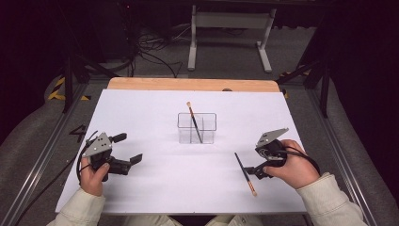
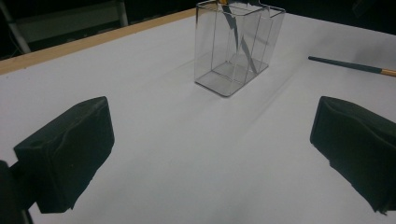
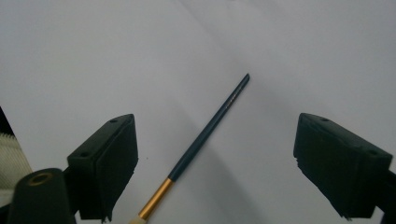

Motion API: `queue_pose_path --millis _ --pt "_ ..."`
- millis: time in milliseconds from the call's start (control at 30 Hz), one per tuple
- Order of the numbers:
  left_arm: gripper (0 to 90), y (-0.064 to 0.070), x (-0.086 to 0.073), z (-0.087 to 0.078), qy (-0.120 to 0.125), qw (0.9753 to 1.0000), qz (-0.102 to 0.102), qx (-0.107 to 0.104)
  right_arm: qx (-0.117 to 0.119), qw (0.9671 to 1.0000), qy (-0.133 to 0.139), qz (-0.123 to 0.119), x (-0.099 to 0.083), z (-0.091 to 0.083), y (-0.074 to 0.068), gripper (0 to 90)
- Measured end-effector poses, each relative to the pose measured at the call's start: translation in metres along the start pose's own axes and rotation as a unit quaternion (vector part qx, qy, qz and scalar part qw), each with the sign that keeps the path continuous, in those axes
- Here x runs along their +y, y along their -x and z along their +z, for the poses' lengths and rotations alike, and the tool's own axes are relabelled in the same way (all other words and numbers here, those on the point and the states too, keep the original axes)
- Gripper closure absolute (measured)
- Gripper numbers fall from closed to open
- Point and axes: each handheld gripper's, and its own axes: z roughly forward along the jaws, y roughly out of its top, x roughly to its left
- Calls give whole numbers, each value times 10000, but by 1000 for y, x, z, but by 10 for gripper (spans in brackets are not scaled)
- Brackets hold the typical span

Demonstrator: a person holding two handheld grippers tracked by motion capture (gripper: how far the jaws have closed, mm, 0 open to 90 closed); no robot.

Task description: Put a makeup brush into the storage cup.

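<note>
**Item: loose paintbrush** (image 1: 245, 173). Dark handle, gold ferrule, pale tip. Lies flat on the white table sheet (image 1: 155, 188) at lower right of the high view, slanting from upper left to lower right. In the right gripper view it runs between the two jaws, not touched by either.

**Right gripper** (image 1: 256, 170). Jaws spread wide, holding nothing, set low over the brush's ferrule end.

**Risk, judged.** The handle is thin and round and lies flush on the sheet, so jaws closing too high would miss it, and jaws closing off-centre could roll or flick it away. A grip near the ferrule leaves the long handle free to swing and droop when lifted. Pressing down hard may drag or wrinkle the sheet.

**Clear holder** (image 1: 197, 127). Centre of the high view, upright, divided inside; a second paintbrush (image 1: 194, 121) leans in it. Its thin walls look light, so a knock from a carried brush could tip it or shift it.

**Left gripper** (image 1: 130, 149). Lower left of the high view, jaws wide apart, empty, well apart from the holder.

**Open room.** Bare sheet between brush and holder. The sheet's near edge lies close below the brush tip; its right edge is near the right hand (image 1: 294, 167).
</note>
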Motion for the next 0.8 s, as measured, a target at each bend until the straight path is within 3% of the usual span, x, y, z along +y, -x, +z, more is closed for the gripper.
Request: queue_pose_path --millis 167,500,800 --pt "5 -1 0 0 -6 10000 19 -11 135 9997 -216 54 -2 9 -2 176" --pt "5 0 0 0 4 10000 -3 -9 171 9986 -502 75 -3 19 -6 166" --pt "5 -1 -1 -3 -11 10000 17 29 255 9969 -724 146 1 27 -10 251"
